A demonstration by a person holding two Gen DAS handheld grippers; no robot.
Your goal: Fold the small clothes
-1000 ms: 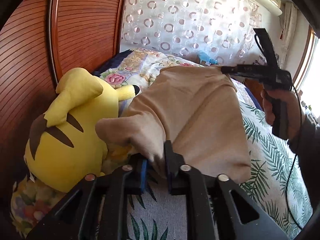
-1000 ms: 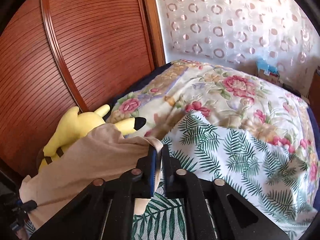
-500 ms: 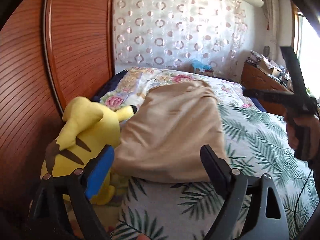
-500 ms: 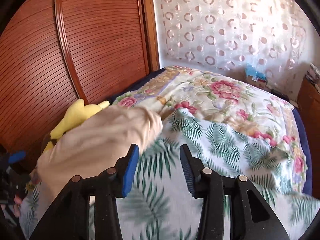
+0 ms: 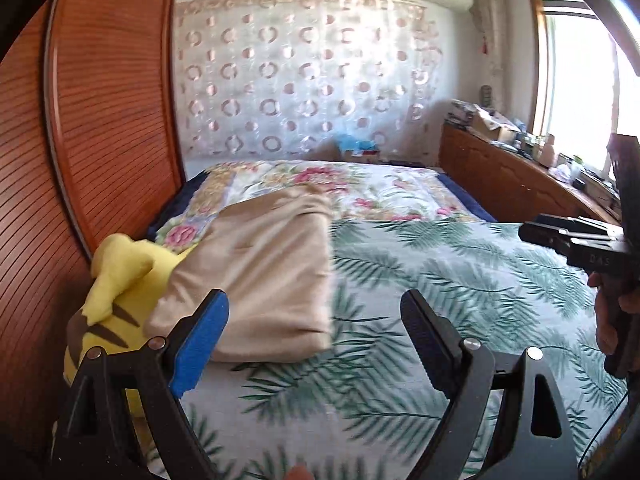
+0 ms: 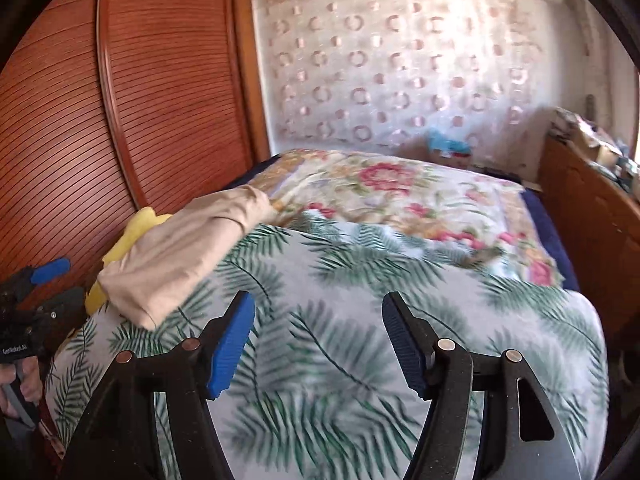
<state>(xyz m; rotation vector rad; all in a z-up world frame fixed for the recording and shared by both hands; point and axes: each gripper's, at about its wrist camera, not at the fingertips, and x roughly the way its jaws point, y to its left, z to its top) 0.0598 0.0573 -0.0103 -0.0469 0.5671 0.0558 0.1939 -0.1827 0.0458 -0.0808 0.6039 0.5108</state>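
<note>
The left gripper (image 5: pixel 314 334) stands spread and empty; the right gripper (image 6: pixel 318 340), jaws just opening, holds nothing. One folded beige cotton garment (image 5: pixel 264 276) lies at ten o'clock on the palm-leaf bedspread (image 5: pixel 460 280), touching one yellow plush toy (image 5: pixel 120 280). "DAS" marks the right gripper's body.

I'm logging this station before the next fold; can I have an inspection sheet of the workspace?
Surface: bed with palm-leaf sheet over a floral quilt.
Job's things: beige garment, folded, lying free at the sheet's left edge.
Clutter: yellow plush against the garment.
Grippers: left gripper open, empty; right gripper just opening, empty.
Cables: thin black cable below the right hand.
Surroundings: wooden headboard, cluttered sideboard, window.
</note>
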